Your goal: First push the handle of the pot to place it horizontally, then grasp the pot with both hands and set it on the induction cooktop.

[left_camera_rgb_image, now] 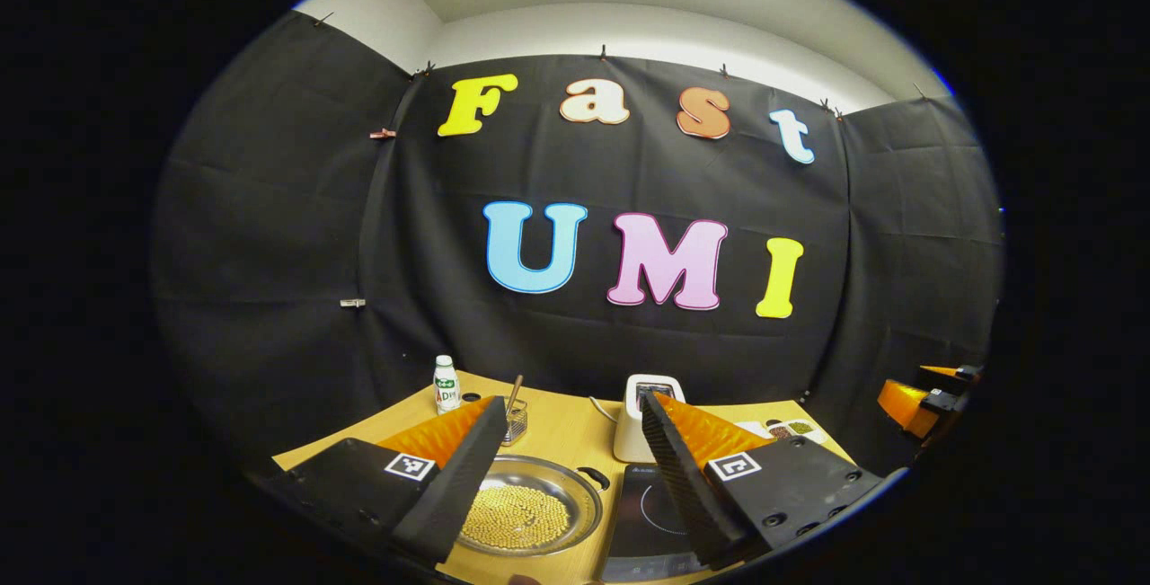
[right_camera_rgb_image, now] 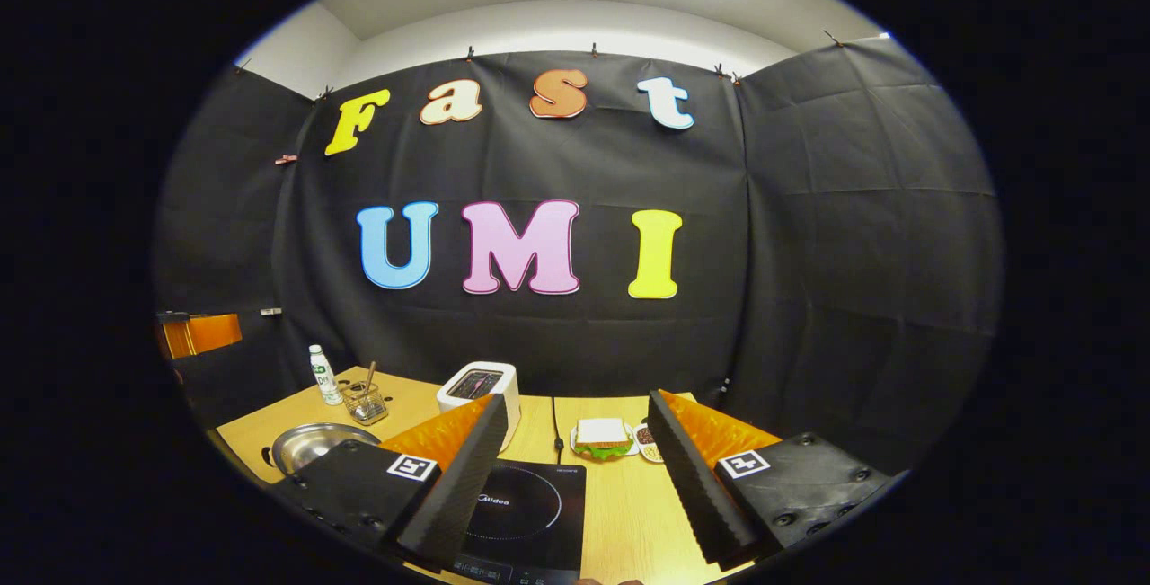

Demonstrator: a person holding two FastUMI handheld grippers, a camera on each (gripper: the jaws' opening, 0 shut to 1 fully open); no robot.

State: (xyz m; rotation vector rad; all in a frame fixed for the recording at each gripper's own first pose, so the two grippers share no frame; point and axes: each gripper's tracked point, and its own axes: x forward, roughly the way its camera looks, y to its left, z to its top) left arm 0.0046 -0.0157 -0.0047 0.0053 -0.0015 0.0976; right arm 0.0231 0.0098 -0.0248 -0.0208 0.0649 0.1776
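Both grippers hang above the near edge of the pale wooden table (right_camera_rgb_image: 620,513), each with its fingers spread wide and nothing between them.

In the left gripper view, the left gripper (left_camera_rgb_image: 570,477) looks down on the round shallow steel pot (left_camera_rgb_image: 530,506), which sits on the table filled with small yellowish beads; a dark handle sticks out at its right rim, toward the flat black induction cooktop (left_camera_rgb_image: 649,513) just beside it. The pot is on the bare wood, not on the cooktop. Behind it stand a small white bottle with a green label (left_camera_rgb_image: 446,385) and a small clear container with a stick in it (left_camera_rgb_image: 514,419), and behind the cooktop a white toaster (left_camera_rgb_image: 640,419). At the far right edge of that view part of the other gripper shows.

In the right gripper view, the right gripper (right_camera_rgb_image: 575,477) is poised over the cooktop (right_camera_rgb_image: 526,513), whose glass top is bare. The pot (right_camera_rgb_image: 316,443) lies to the left — partly behind the gripper's left finger. A sandwich on a small plate (right_camera_rgb_image: 602,437) rests further back, beside a little dish of grains (right_camera_rgb_image: 645,441)
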